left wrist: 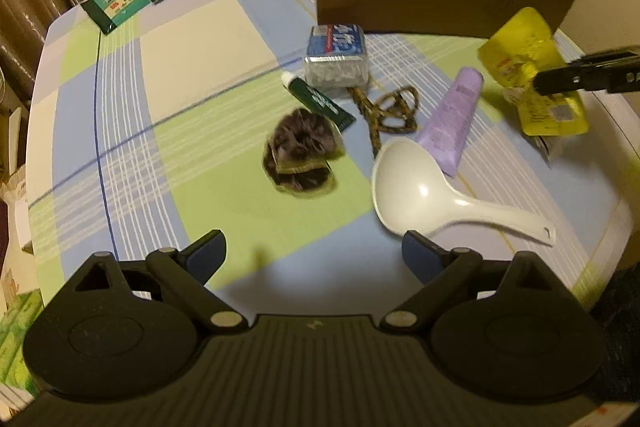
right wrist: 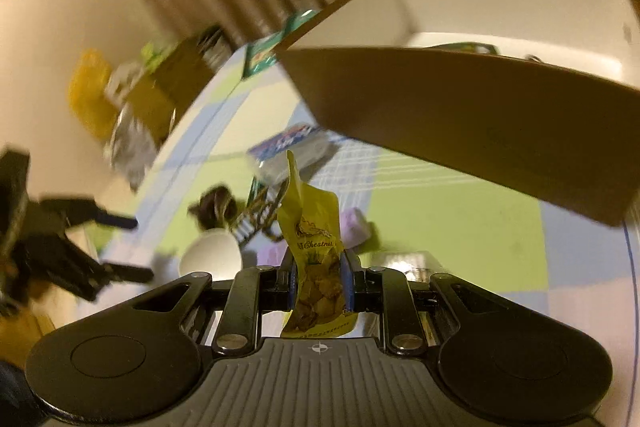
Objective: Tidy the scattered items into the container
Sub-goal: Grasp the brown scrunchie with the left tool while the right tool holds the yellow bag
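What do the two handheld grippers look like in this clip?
Both match: the left gripper and right gripper have black plastic linkage arms, silver pivot pins, blue finger pads, round side housings and a ribbed grey body. No cables or sleeves show.

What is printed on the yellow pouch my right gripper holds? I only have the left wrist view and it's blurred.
Observer: The yellow pouch reads "Chestnut", clamped in the right gripper.
Operator: Is the brown box empty?
Observer: No, something green already lies on its white floor; the brown box is open-topped.
Operator: Is the left gripper visible to you?
Observer: Yes, the left gripper shows open at the far left, holding nothing.
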Available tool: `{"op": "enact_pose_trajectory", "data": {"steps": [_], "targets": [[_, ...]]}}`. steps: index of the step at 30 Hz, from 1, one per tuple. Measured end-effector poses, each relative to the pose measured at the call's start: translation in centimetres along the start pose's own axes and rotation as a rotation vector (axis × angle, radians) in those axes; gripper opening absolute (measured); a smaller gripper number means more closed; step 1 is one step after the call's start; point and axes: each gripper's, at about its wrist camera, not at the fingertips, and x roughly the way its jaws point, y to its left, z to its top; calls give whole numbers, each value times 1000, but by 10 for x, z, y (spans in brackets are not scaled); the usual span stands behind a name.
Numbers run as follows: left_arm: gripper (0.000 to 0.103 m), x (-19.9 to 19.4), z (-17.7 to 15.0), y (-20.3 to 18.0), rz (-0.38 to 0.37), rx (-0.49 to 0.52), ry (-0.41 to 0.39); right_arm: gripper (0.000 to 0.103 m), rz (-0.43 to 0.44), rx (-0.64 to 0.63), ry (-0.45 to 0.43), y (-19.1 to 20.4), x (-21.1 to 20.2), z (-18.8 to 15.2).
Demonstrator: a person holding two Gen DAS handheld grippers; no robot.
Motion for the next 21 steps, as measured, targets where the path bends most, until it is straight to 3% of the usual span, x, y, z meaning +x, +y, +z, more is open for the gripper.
{"op": "enact_pose_trajectory", "data": {"steps": [9,17,21], "targets": [[91,21,39,14,-2,41,-42,18,-68,104,-119,-22,-37,22],[70,57,58,23,-41,89,11,18,-137,171,-183,-37,-60,21],[53,70,61,28,-93,63,41,18,-164,193,-191,-41,-65,21]]}}
